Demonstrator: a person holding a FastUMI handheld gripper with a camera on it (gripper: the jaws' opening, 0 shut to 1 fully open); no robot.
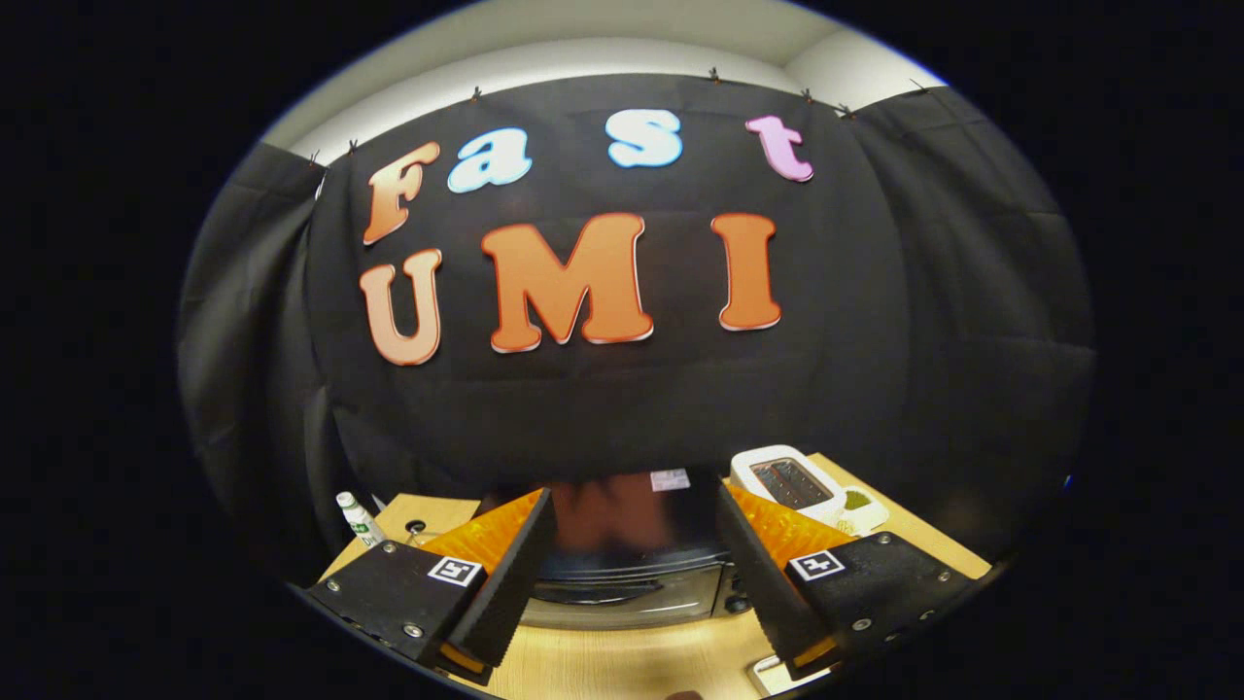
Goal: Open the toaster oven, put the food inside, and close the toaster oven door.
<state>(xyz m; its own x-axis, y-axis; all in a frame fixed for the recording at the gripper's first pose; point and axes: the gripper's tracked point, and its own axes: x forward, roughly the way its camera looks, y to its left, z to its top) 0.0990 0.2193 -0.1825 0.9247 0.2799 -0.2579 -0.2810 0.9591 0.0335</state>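
Note:
A black toaster oven (632,559) stands on the wooden table (622,666) just ahead of my fingers, seen between them. Its glossy top faces me and its front with a glass door and metal trim shows below; the door looks shut. My gripper (637,574) is open, its two black ridged fingers (505,583) spread wide with nothing between them. The food is not something I can make out.
A white appliance with a dark grille (789,481) sits beyond the right finger, with a white dish of something green (857,504) beside it. A small white bottle with a green label (360,520) stands beyond the left finger. Black cloth walls close the booth behind.

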